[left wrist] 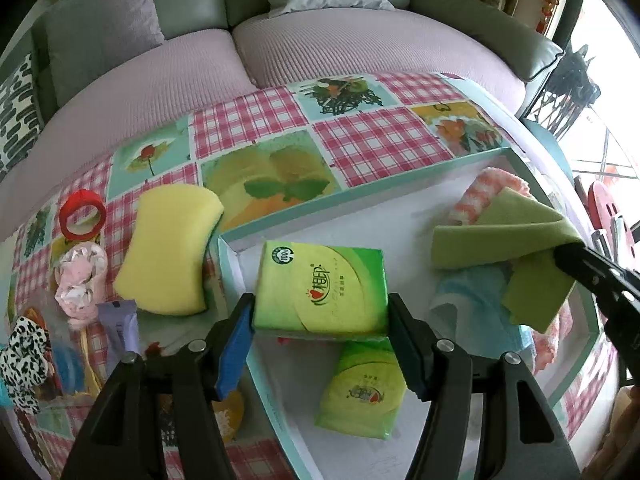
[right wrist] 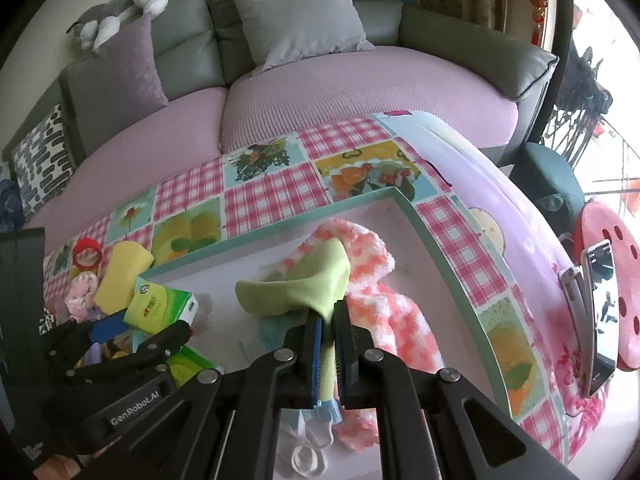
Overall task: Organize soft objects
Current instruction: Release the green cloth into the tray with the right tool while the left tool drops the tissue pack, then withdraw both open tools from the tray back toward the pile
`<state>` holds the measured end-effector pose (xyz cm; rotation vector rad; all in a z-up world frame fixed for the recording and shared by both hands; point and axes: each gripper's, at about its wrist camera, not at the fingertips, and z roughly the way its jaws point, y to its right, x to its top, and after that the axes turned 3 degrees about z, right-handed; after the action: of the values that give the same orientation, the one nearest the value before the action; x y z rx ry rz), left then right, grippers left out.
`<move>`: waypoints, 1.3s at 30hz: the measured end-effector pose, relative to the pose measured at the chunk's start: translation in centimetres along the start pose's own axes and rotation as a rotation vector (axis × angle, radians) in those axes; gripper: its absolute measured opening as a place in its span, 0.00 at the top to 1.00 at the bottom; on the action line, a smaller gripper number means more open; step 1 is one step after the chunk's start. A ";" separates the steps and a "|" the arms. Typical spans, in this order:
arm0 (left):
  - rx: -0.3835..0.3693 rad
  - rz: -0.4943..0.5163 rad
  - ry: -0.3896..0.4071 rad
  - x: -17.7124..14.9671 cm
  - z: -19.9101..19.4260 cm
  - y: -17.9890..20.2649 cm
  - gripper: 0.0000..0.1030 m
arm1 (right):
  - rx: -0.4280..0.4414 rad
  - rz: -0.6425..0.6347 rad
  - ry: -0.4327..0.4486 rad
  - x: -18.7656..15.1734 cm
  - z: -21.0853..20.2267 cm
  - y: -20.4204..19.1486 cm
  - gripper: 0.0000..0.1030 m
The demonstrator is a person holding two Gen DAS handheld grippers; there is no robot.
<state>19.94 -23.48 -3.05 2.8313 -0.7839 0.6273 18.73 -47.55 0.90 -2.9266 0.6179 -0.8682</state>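
Observation:
My left gripper (left wrist: 321, 312) is shut on a green tissue pack (left wrist: 320, 286), holding it just above the floor of a white box with a teal rim (left wrist: 360, 190). A second green tissue pack (left wrist: 362, 392) lies in the box under it. My right gripper (right wrist: 329, 312) is shut on a green cloth (right wrist: 304, 284), which hangs over a pink-and-white fluffy towel (right wrist: 384, 320) and a light blue cloth (left wrist: 476, 304) in the box's right part. In the left wrist view the right gripper (left wrist: 560, 254) comes in from the right with the green cloth (left wrist: 504, 236).
On the checked tablecloth left of the box lie a yellow sponge (left wrist: 172, 248), a red tape roll (left wrist: 82, 216), a pink crumpled item (left wrist: 80, 280), a lilac tube (left wrist: 120, 324) and a black-and-white spotted cloth (left wrist: 24, 356). A sofa (right wrist: 320, 88) stands behind the table. A red stool (right wrist: 612, 292) is at the right.

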 end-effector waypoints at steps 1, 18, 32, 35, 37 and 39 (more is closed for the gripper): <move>-0.004 -0.003 -0.003 0.0 0.0 0.0 0.36 | -0.002 -0.006 -0.004 -0.1 0.0 0.0 0.94; 0.068 -0.106 0.025 -1.0 -2.8 -2.7 0.18 | 0.004 -0.095 0.004 -0.9 -1.9 -1.2 0.37; 0.180 -0.241 0.053 -3.2 -4.4 -8.2 0.06 | 0.038 -0.105 0.010 -1.1 -1.8 -2.0 0.01; 0.183 -0.264 0.061 -3.6 -5.1 -9.1 0.06 | 0.047 -0.111 0.013 -1.2 -1.9 -2.4 0.00; 0.188 -0.275 0.071 -3.9 -5.7 -9.6 0.06 | 0.061 -0.107 0.017 -1.3 -1.9 -2.7 0.00; 0.201 -0.280 0.078 -4.2 -6.3 -10.1 0.06 | 0.079 -0.099 0.020 -1.4 -2.1 -3.0 0.00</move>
<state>19.64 -11.44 0.58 2.9937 -0.3171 0.8042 17.65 -44.12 2.32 -2.9017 0.4323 -0.9104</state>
